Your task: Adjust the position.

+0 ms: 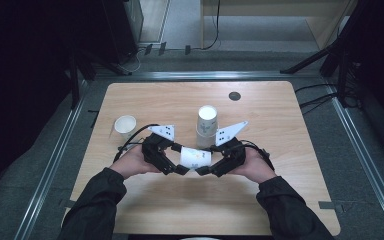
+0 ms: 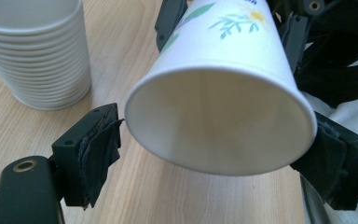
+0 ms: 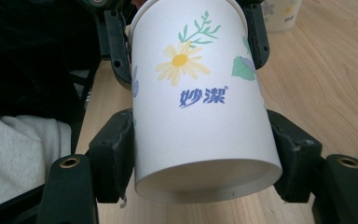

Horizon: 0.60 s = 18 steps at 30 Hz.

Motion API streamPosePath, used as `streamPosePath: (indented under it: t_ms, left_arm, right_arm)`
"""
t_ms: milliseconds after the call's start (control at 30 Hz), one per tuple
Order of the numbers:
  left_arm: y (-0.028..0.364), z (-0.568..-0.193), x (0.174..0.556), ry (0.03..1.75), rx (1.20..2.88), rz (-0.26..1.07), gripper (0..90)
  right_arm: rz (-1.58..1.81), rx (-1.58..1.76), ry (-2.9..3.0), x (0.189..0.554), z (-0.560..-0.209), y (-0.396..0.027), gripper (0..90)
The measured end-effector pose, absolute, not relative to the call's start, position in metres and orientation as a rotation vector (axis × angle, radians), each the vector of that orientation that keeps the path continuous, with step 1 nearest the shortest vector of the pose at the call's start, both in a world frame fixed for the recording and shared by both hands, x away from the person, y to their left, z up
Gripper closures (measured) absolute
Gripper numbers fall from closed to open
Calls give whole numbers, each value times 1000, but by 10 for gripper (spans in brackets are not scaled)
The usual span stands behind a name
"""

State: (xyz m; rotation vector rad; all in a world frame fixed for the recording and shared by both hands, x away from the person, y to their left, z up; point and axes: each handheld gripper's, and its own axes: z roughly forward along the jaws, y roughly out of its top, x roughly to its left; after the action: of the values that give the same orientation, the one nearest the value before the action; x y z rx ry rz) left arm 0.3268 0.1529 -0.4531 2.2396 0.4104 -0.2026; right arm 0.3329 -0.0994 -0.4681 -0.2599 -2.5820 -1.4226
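Note:
A white paper cup with a flower print lies on its side in the air between my two grippers, above the wooden table. My right gripper is shut on the cup near its base, a pad pressed on each side. My left gripper comes from the other end, and the cup's open mouth faces its camera. Its pads flank the rim without squeezing it, so the gripper is open.
A tall stack of paper cups stands just behind the grippers. A single cup stands at the left of the table, and another printed cup shows at the top right. A dark disc sits near the far edge.

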Motion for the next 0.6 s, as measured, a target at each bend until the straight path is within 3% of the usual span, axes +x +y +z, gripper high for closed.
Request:
streamPosePath:
  t_ms: [600]
  left_arm:
    - [154,-452,327,377,2225,-198,223]
  right_arm:
    - [-1407,-264,-2576,333,-469,-99,334]
